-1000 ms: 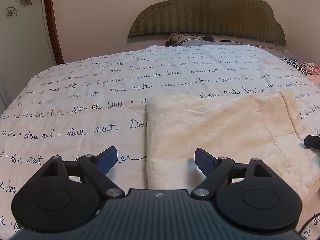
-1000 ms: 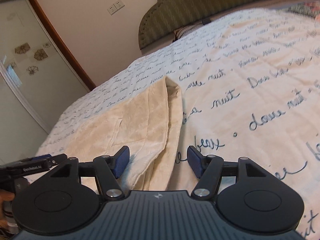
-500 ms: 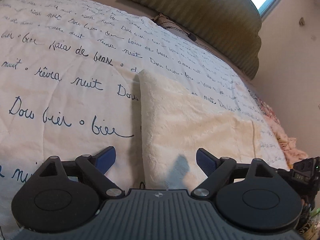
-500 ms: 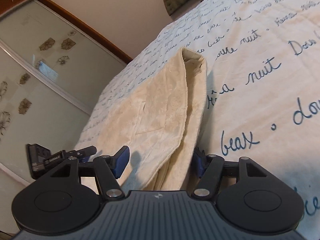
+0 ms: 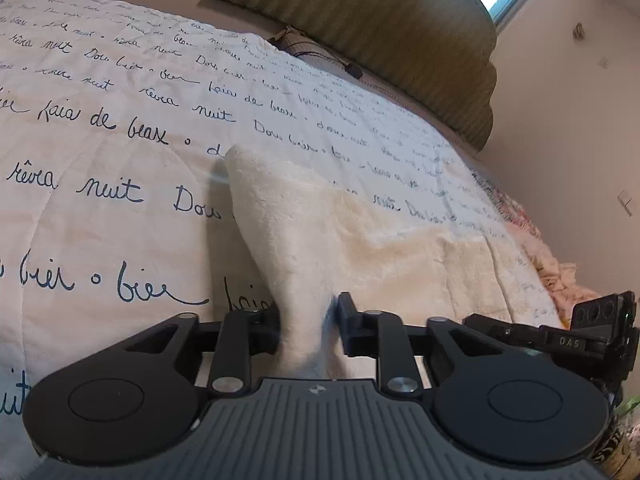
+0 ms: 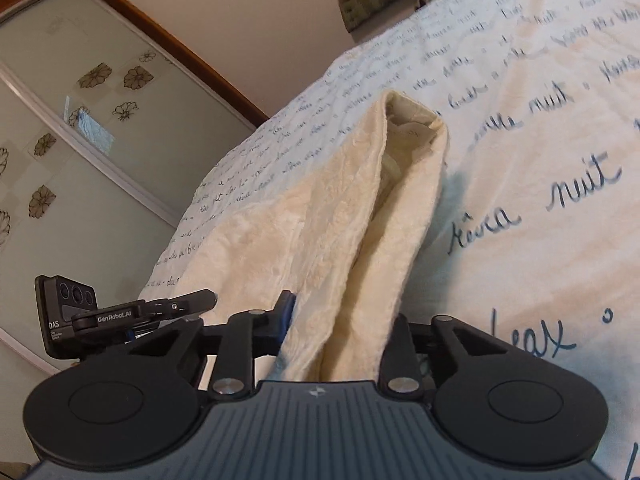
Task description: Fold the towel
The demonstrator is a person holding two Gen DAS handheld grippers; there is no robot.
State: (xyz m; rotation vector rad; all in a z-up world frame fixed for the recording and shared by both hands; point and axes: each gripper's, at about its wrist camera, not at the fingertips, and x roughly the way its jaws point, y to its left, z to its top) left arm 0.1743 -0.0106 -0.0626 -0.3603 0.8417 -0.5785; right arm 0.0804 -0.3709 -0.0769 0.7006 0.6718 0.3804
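Observation:
A cream towel (image 5: 360, 236) lies folded on the bed, reaching away from both grippers. My left gripper (image 5: 306, 320) is shut on the towel's near left corner, the cloth pinched between its black fingers. In the right wrist view the same towel (image 6: 332, 220) shows its layered right edge, gaping at the far corner. My right gripper (image 6: 340, 328) is shut on the near right corner, with thick folds bunched between the fingers. The other gripper shows at the edge of each view: the right one (image 5: 580, 336) and the left one (image 6: 132, 316).
The bedspread (image 5: 120, 128) is white with blue handwriting print and covers the whole bed. An olive padded headboard (image 5: 380, 28) and a pillow (image 5: 304, 46) stand at the far end. A sliding wardrobe door (image 6: 80, 128) with flower decals stands beside the bed.
Both grippers dropped low onto the towel's near corners and went from open to shut, pinching the cloth. The left camera tilted right, the right camera tilted left.

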